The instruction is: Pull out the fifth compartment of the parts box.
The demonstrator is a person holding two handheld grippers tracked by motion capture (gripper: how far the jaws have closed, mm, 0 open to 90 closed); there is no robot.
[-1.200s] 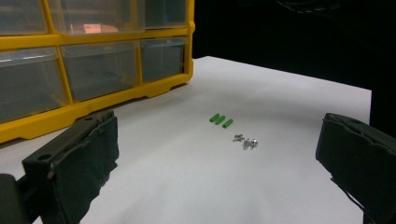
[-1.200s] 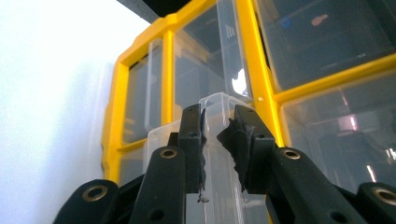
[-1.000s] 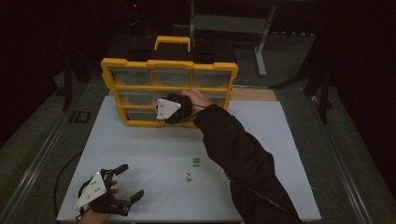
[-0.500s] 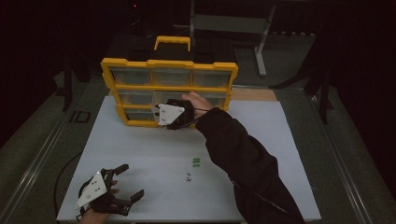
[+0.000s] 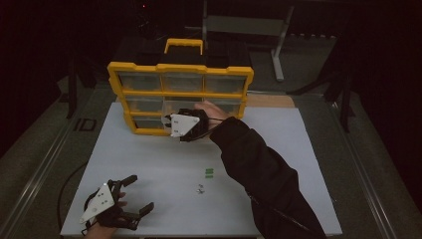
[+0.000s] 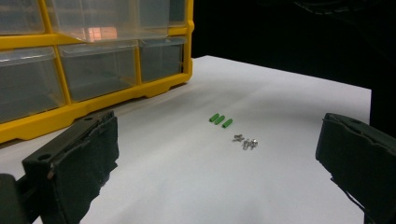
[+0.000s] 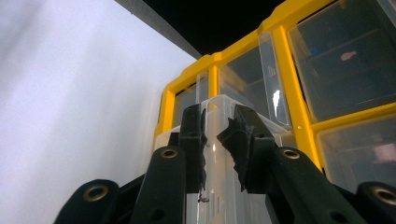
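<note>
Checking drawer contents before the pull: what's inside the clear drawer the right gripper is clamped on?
Nothing shows through the clear drawer front, but the right gripper fingers cover most of it. Its interior is out of sight inside the yellow organizer.

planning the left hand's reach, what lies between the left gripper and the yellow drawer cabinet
Only bare white table lies between the left gripper and the yellow drawer cabinet in the high view; the green pieces and small screws lie off to the side.

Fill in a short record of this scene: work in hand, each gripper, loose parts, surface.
work: right gripper shut on clear plastic drawer of yellow organiser cabinet
left gripper: open, above the board, holding nothing
loose parts: three green cylinders, small silver screws
surface: white board
</note>
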